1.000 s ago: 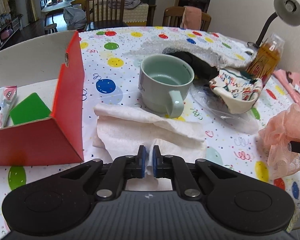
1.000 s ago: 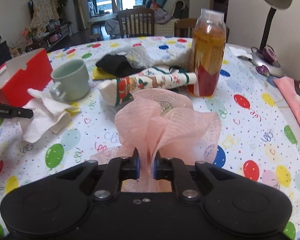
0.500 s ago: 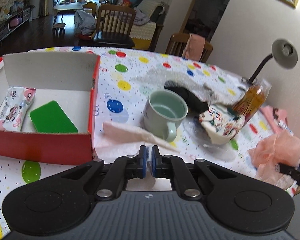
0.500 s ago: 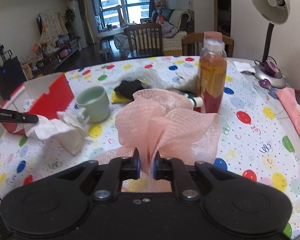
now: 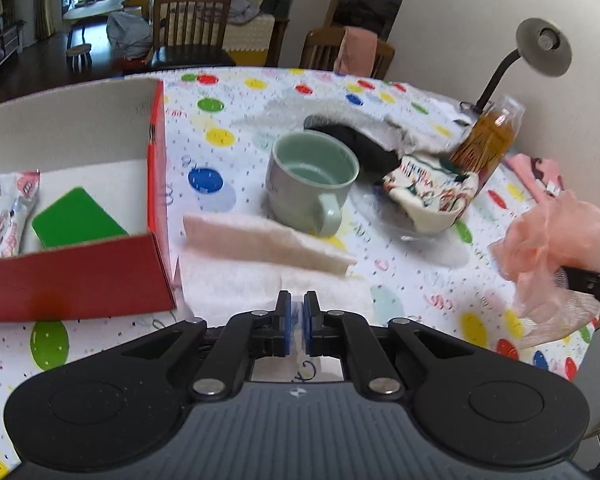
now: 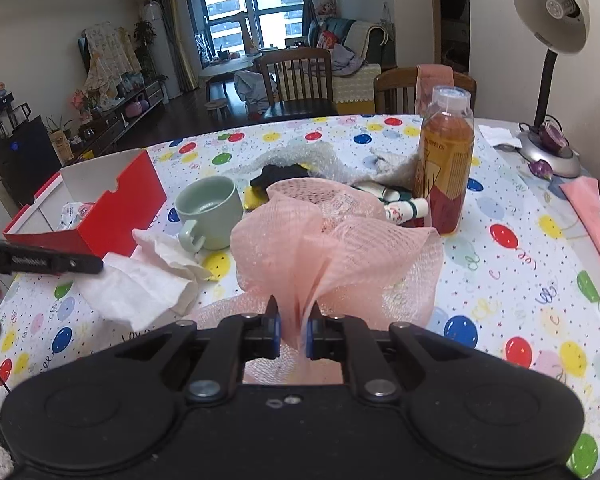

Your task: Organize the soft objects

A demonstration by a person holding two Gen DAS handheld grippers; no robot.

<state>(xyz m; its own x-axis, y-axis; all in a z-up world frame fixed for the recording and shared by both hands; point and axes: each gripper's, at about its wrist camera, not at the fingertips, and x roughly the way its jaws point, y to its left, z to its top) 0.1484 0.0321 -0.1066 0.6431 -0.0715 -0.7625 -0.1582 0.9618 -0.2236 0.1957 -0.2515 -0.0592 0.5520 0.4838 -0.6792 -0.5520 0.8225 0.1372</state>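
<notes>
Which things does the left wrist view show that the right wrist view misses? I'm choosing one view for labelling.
Only the left wrist view shows the green pad lying inside the red box. Only the right wrist view shows the lamp base and the dark cabinet. Both show the mug, the bottle, the white cloth and the pink mesh puff.

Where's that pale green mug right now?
The pale green mug stands upright on the balloon-print tablecloth, right of the red box, just behind the white paper towel, its handle toward the camera.
</notes>
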